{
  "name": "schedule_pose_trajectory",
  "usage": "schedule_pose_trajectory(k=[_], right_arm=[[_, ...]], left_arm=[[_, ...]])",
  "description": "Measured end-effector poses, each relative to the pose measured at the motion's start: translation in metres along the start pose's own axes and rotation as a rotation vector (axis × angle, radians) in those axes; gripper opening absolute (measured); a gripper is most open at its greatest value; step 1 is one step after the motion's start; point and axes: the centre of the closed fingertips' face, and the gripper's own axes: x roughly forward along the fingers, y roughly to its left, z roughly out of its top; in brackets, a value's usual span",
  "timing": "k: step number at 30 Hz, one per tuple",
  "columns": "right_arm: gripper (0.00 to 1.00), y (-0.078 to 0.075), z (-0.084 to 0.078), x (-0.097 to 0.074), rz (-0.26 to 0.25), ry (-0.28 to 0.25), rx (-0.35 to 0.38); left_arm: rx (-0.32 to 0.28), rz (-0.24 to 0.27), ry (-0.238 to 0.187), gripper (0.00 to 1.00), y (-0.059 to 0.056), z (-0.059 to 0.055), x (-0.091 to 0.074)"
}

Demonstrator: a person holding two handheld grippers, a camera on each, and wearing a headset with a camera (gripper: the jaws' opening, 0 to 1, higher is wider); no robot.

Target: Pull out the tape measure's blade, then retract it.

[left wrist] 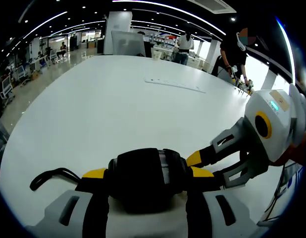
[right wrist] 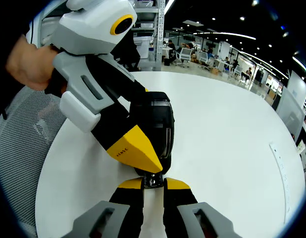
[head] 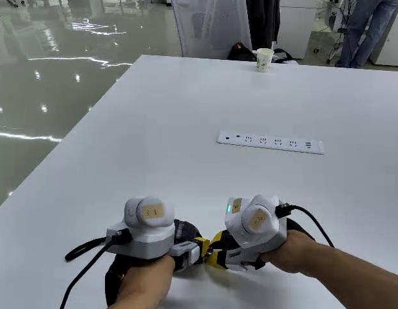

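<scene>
left gripper (left wrist: 148,174) clamped tape measure (right wrist: 155,124) body | right gripper (right wrist: 153,185) pinched blade hook (right wrist: 153,179) at case mouth | both over white table (head: 186,129)

Faint print on a yellow fingertip (right wrist: 134,151), unreadable

The left claw (head: 189,250), white-bodied with black fingers tipped in yellow, sits low and is gripped from behind by the person's left hand (head: 144,280). Its jaws are clamped on either side of the black tape measure case (left wrist: 145,176). The matching right claw (right wrist: 154,183) meets it tip to tip, angled inward. It is held by the right hand (head: 290,251), with the bare forearm (head: 360,280) running off to the lower right. Its jaws are pinched almost together on the small metal end tab (right wrist: 153,180) at the case's mouth.
</scene>
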Motion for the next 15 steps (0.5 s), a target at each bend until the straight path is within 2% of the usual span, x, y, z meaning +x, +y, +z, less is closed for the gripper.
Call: schedule_pose_trajectory(k=[10, 15], right_arm=[[0.12, 0.0005, 0.0008, 0.0009, -0.006, -0.003, 0.008], [0.12, 0.002, 0.0004, 0.0015, -0.006, 0.004, -0.011]], left_arm=[[-0.002, -0.005, 0.003, 0.59, -0.0005, -0.0001, -0.0001], [0.003, -0.018, 0.014, 0.6, -0.0016, -0.0007, -0.0005]])
